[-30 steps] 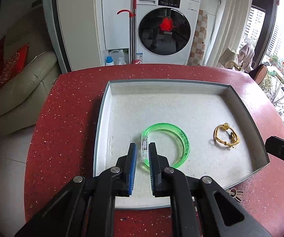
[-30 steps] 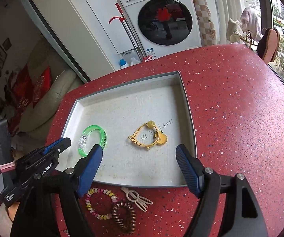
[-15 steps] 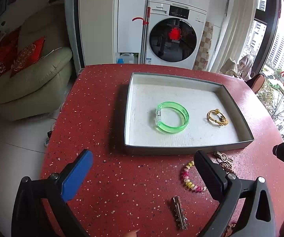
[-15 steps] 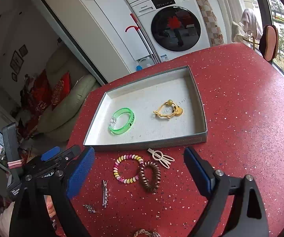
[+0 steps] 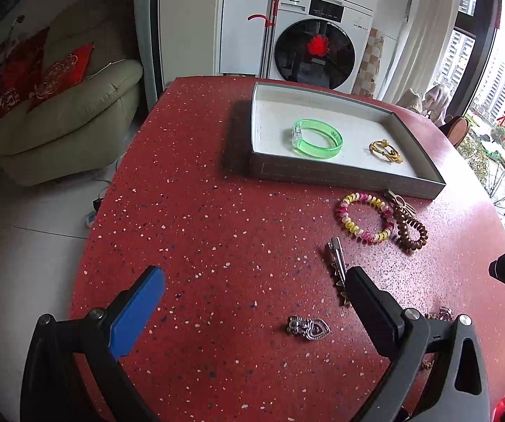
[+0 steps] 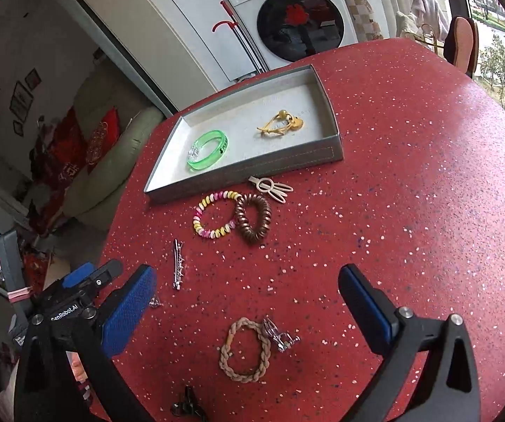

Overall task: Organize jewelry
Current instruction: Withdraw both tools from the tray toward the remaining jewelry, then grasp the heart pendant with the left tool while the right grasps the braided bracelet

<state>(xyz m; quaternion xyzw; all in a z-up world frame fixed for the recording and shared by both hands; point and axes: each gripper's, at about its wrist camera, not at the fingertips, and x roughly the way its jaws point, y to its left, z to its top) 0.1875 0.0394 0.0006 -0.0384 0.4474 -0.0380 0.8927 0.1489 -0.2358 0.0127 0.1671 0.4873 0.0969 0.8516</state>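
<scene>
The red table [image 5: 217, 232] held a grey tray [image 5: 340, 175] at its far side, with a green bangle [image 5: 317, 139] and gold bracelet [image 5: 386, 151] inside. Both grippers, left [image 5: 252, 297] and right [image 6: 247, 290], had just spread wide, holding nothing. Near the tray lay a beaded bracelet [image 6: 213, 214], brown coil [image 6: 252, 218], braided band [image 6: 245, 350] and silver clip [image 6: 178, 263].

Home: washer [image 5: 313, 52], sofa [image 5: 66, 123].
</scene>
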